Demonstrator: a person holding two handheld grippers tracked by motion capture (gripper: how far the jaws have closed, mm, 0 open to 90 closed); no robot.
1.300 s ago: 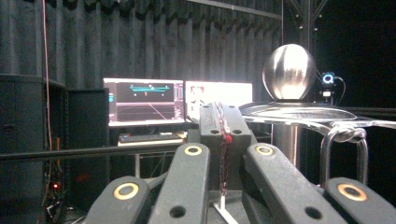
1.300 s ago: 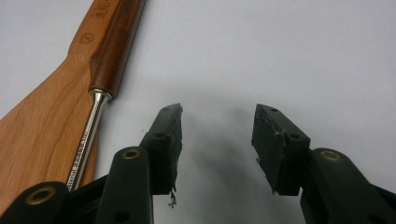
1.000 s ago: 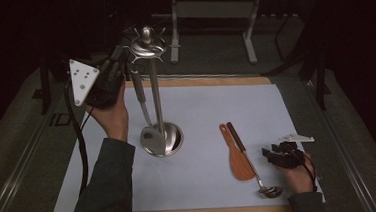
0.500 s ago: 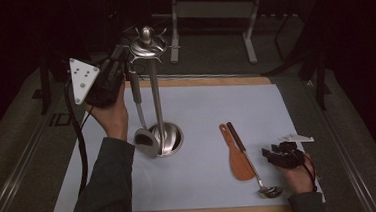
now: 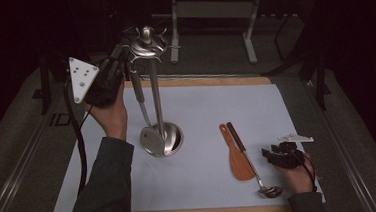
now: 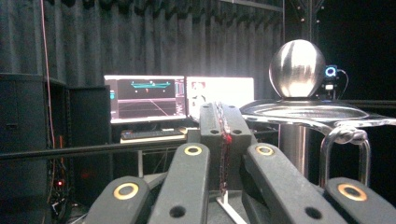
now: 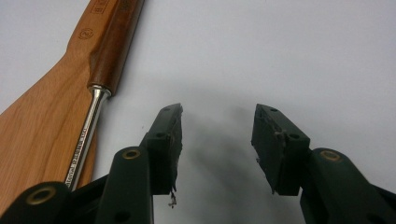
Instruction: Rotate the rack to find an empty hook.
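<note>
A tall steel utensil stand (image 5: 156, 98) with a ball top (image 6: 297, 67) rises from the white mat. A steel turner (image 5: 150, 138) hangs from one of its arms by a loop (image 6: 344, 149), its blade down beside the round base. My left gripper (image 5: 124, 55) is held high, just left of the stand's top, and its pads meet in the left gripper view (image 6: 223, 116) with nothing visible between them. At the right my right gripper (image 5: 269, 153) rests low over the mat, open (image 7: 217, 126) and empty. Left of it lie a wooden spatula (image 7: 42, 126) and a wood-handled spoon (image 7: 88, 126).
The white mat (image 5: 201, 105) lies on a wooden board (image 5: 214, 80). The spoon's bowl (image 5: 271, 191) is near the front edge. Metal table legs (image 5: 248, 26) stand behind, and lit monitors (image 6: 177, 98) sit beyond dark curtains.
The hanging turner's blade has swung out to the left of the stand's base. The left gripper has stayed by the stand's top, and the right gripper has not moved.
</note>
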